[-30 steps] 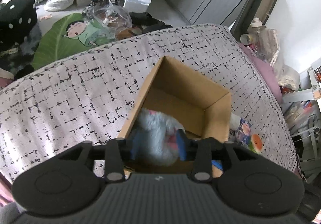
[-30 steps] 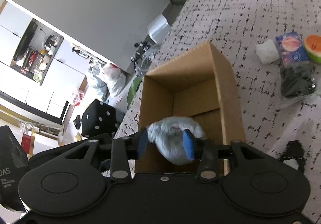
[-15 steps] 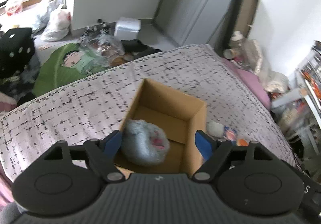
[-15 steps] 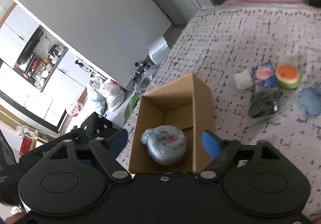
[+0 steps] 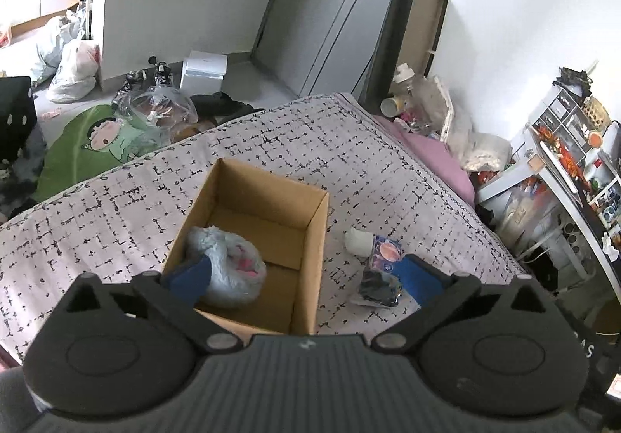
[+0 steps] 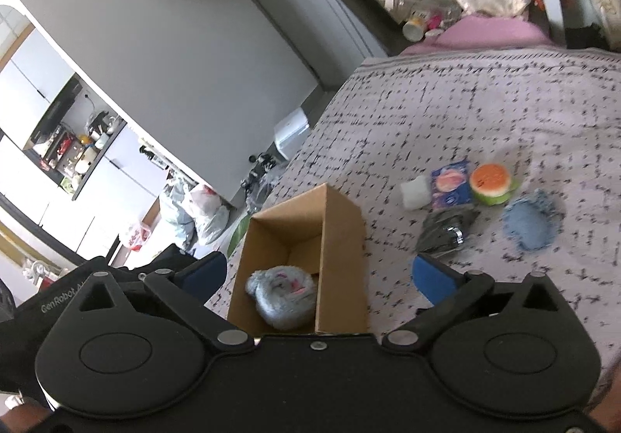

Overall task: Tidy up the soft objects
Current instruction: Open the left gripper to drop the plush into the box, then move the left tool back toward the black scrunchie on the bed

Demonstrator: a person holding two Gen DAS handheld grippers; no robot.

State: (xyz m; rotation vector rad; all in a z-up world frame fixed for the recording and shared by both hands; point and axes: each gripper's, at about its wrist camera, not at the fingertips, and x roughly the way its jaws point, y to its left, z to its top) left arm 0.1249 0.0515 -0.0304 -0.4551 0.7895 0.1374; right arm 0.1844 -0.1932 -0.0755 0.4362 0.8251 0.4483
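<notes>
An open cardboard box stands on the patterned bed cover. A fluffy grey-blue plush with pink marks lies inside it at the near end. My left gripper is open and empty above the box's near end. My right gripper is open and empty, also above the box. To the right of the box lie a white soft lump, a blue packet, a watermelon-slice toy, a dark wrapped item and a blue denim piece.
The bed cover runs to an edge at the far side. On the floor beyond are a green cartoon mat, plastic bags and a white box. A cluttered shelf stands at the right.
Both grippers were shut on the plush over the box. They opened, the plush dropped into the box, and both have risen and pulled back.
</notes>
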